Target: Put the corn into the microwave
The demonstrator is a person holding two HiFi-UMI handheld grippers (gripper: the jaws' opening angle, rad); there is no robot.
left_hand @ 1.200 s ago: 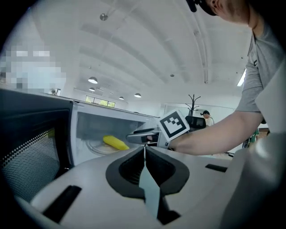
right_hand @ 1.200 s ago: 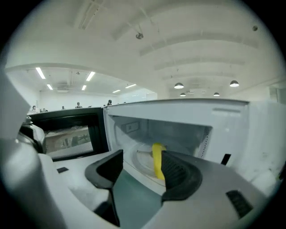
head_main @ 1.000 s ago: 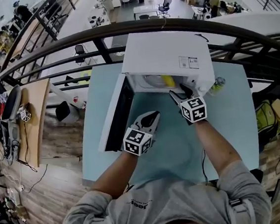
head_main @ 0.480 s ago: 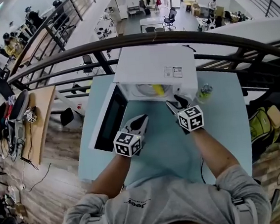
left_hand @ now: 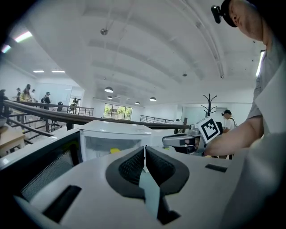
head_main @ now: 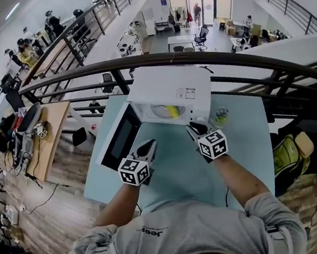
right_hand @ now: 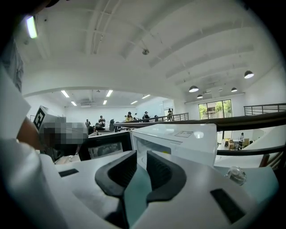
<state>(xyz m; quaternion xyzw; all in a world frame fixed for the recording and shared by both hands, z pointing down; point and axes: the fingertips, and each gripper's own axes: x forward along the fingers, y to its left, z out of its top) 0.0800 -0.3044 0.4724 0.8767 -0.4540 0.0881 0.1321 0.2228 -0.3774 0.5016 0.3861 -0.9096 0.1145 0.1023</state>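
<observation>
Corn [head_main: 172,112] is seen inside the open microwave [head_main: 168,86], ahead of the right hand-held gripper [head_main: 195,129], whose empty jaws have just been closing to a narrow gap, and of the left hand-held gripper [head_main: 149,147], pressed together on nothing.

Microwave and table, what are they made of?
Microwave: probably painted metal; its white shell looks smooth and flat-sided, with a sticker on top. Table: maybe laminate or painted board; pale blue-green, smooth, evenly coloured, no grain showing.

We see the yellow corn [head_main: 172,112] lying inside the white microwave [head_main: 168,86], which stands upright at the tabletop's [head_main: 244,142] far edge, its dark-windowed door [head_main: 117,139] swung wide open toward the left edge.
</observation>
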